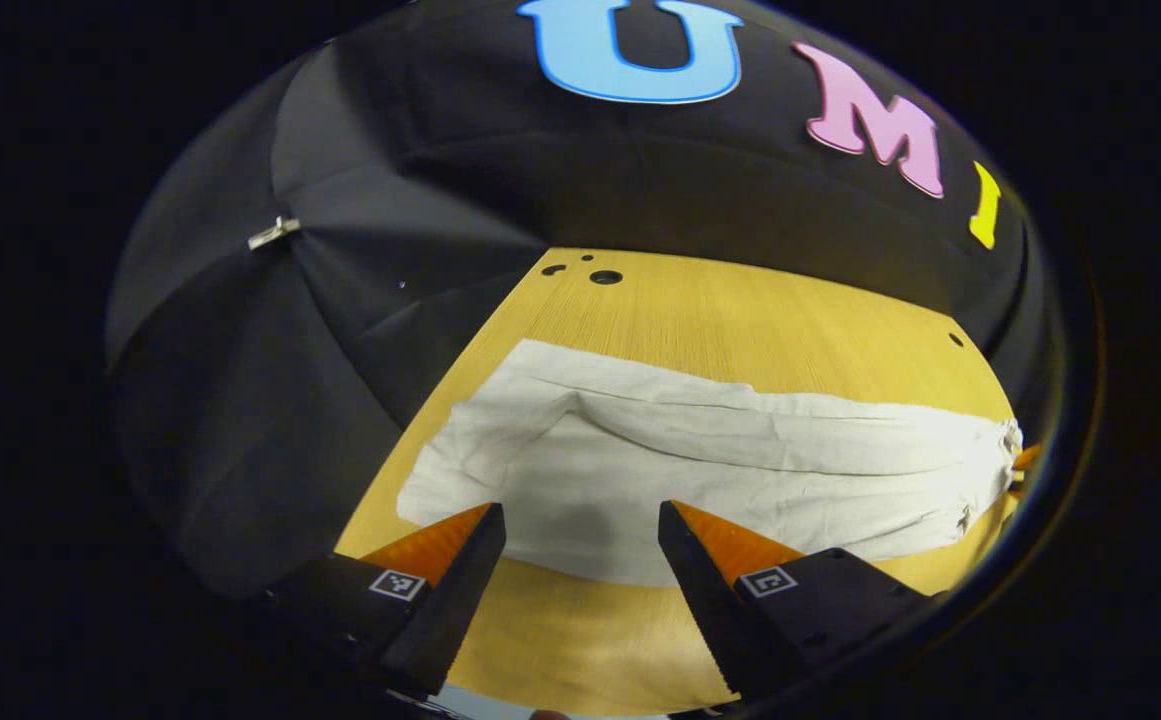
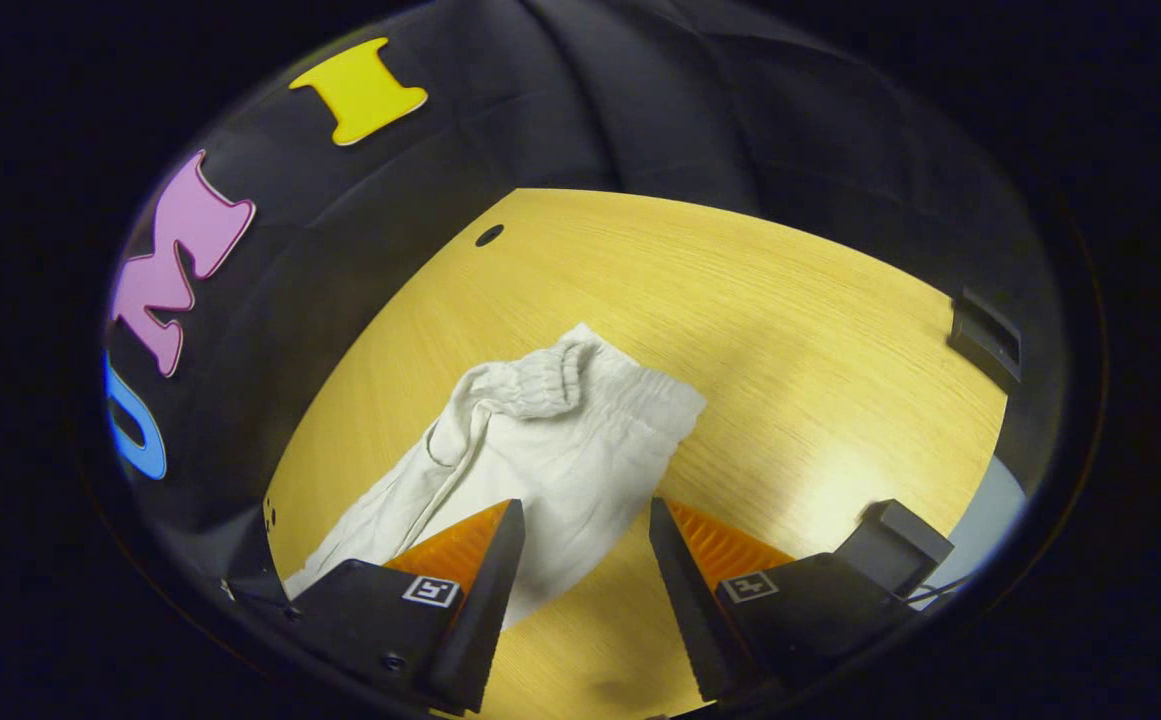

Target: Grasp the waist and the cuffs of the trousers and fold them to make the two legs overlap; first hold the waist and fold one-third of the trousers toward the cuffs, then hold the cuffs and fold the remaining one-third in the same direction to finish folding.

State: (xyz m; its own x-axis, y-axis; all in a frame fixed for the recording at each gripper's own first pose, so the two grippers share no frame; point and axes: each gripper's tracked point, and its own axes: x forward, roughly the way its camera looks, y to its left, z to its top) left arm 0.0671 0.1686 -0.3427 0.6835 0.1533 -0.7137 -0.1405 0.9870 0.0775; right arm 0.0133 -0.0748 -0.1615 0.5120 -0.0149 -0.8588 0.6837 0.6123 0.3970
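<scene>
I hold both the left hand-held gripper (image 1: 580,525) and right hand-held gripper (image 2: 585,520) wide open and empty above the white trousers (image 1: 700,470), which lie lengthwise on the desk (image 1: 740,320).

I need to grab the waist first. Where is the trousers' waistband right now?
In the right gripper view the gathered waistband lies on the wooden table, just beyond the open jaws of the right gripper. In the left gripper view it is at the trousers' far right end.
</scene>
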